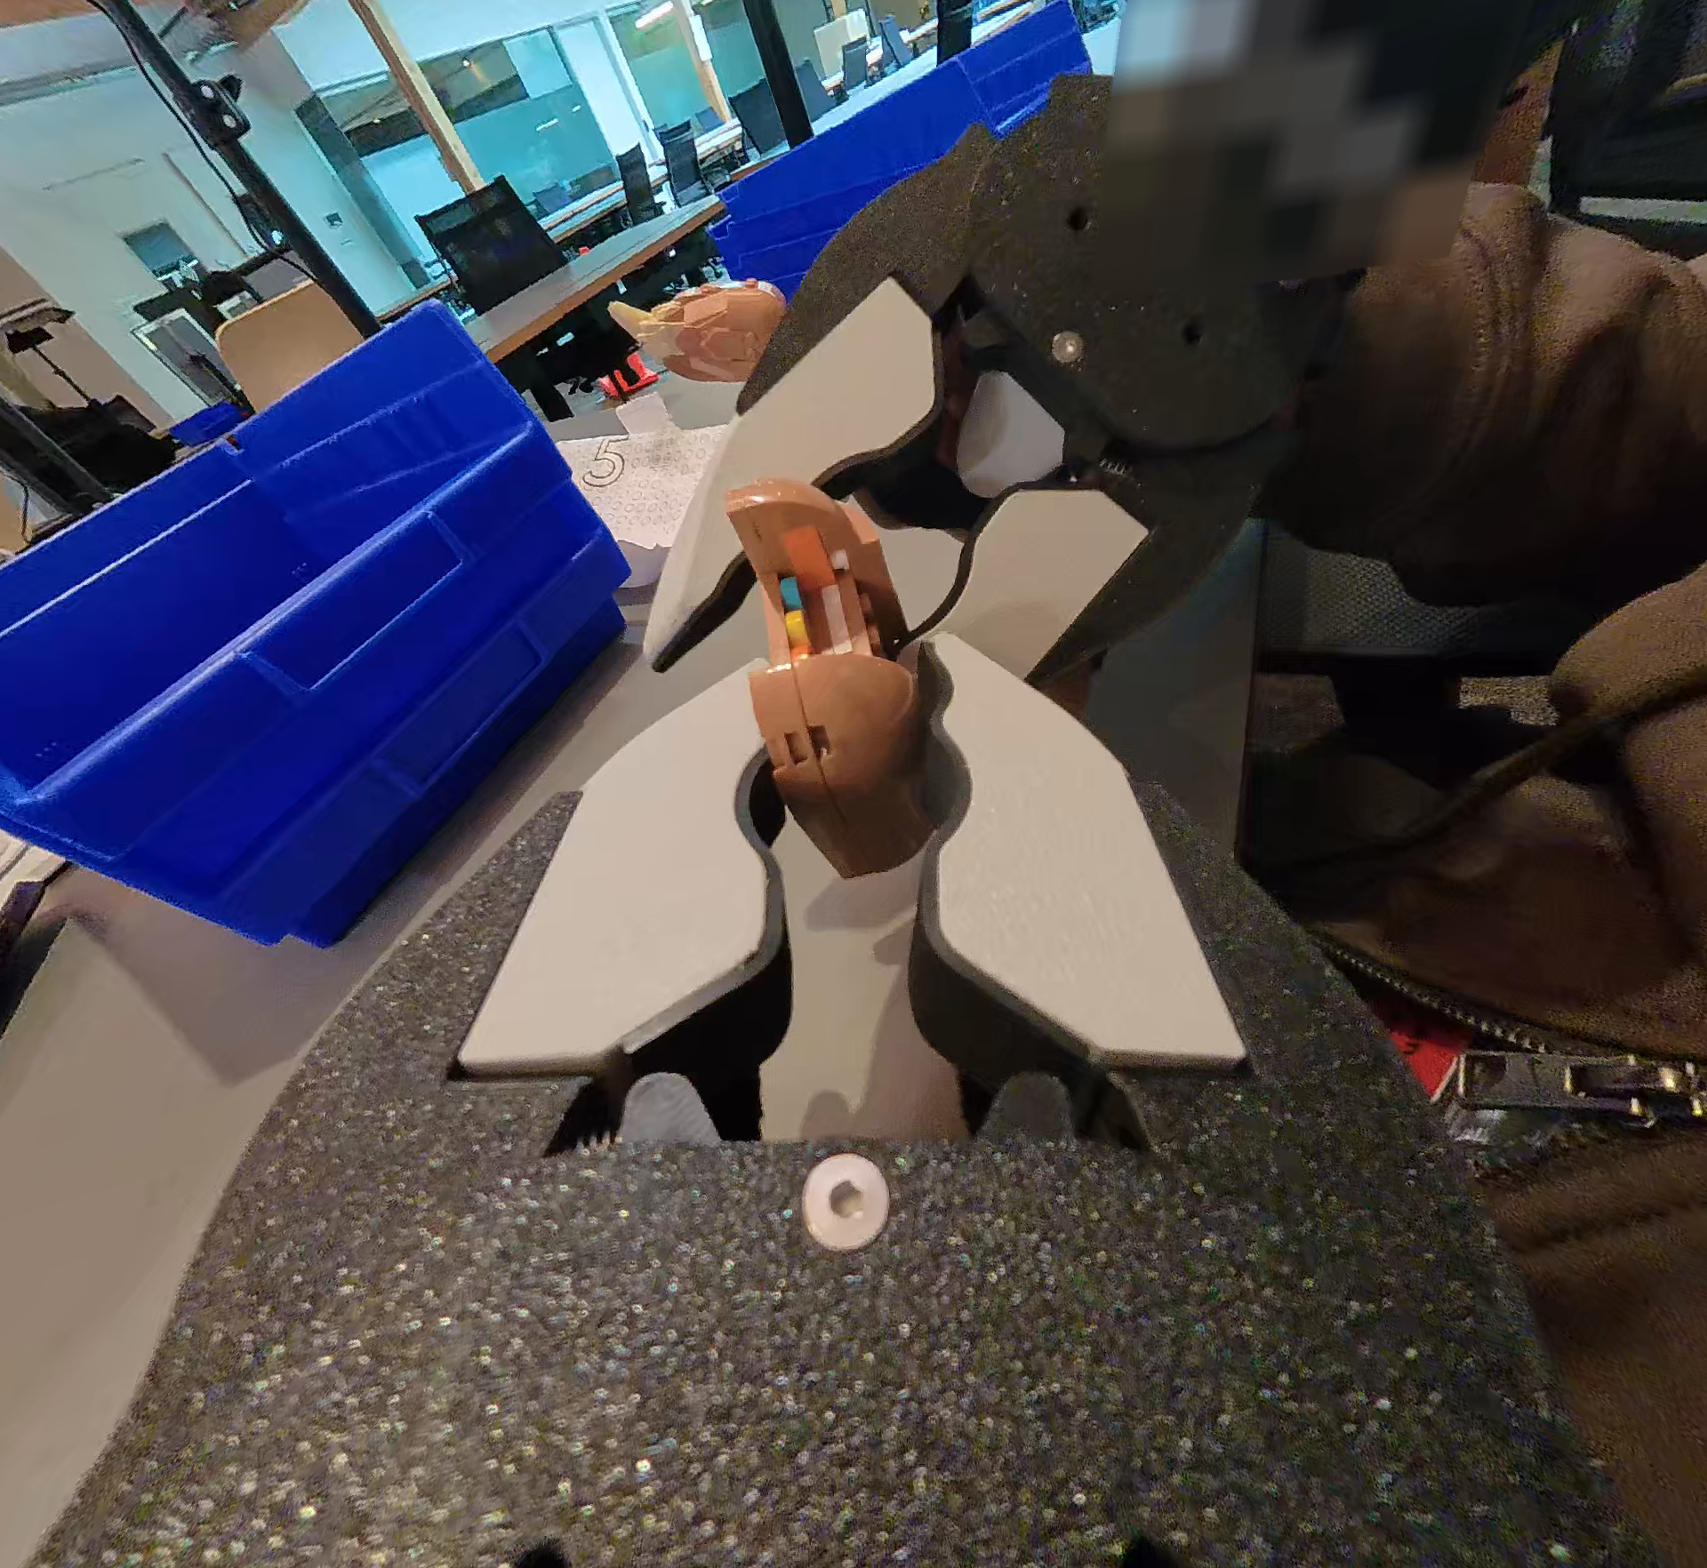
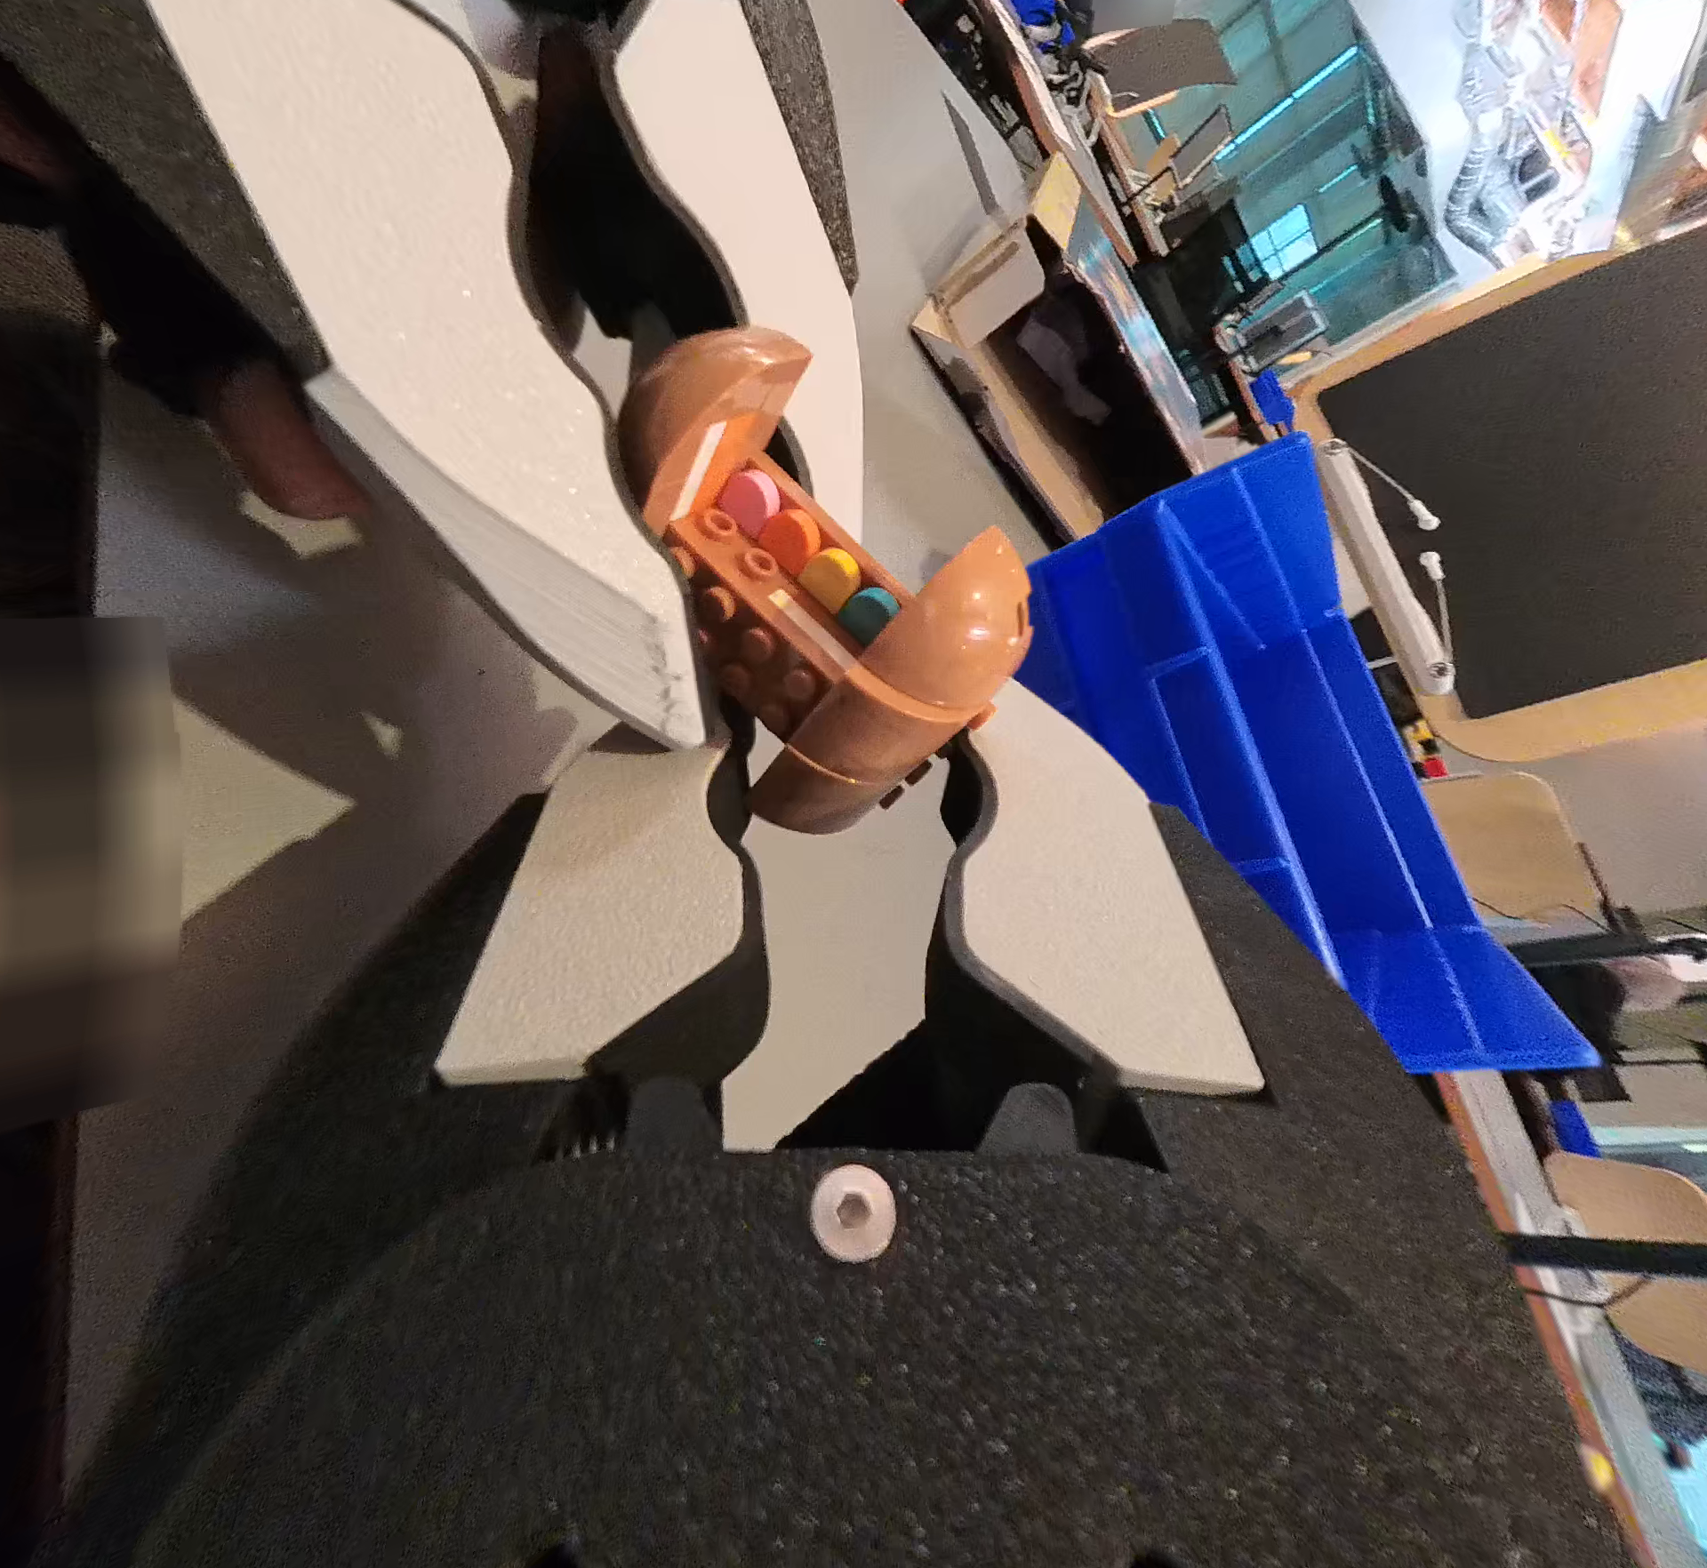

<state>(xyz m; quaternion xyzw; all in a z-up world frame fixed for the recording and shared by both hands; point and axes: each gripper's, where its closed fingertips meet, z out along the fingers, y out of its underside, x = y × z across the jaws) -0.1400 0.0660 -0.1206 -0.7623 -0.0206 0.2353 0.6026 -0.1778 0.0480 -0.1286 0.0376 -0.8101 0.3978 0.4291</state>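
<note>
Left hand-held gripper (image 1: pixel 854 748) clamped on lower rounded end of brown brick-built capsule-shaped toy (image 1: pixel 831 674), held above grey surface (image 1: pixel 139 1062). Right hand-held gripper (image 2: pixel 845 771) gripping one rounded end of same toy (image 2: pixel 813 591); left one pinches other end. Row of pink, orange, yellow, teal round studs (image 2: pixel 808 559) visible inside open toy. Blue plastic bin (image 1: pixel 305 619) near, on surface at left.
</note>
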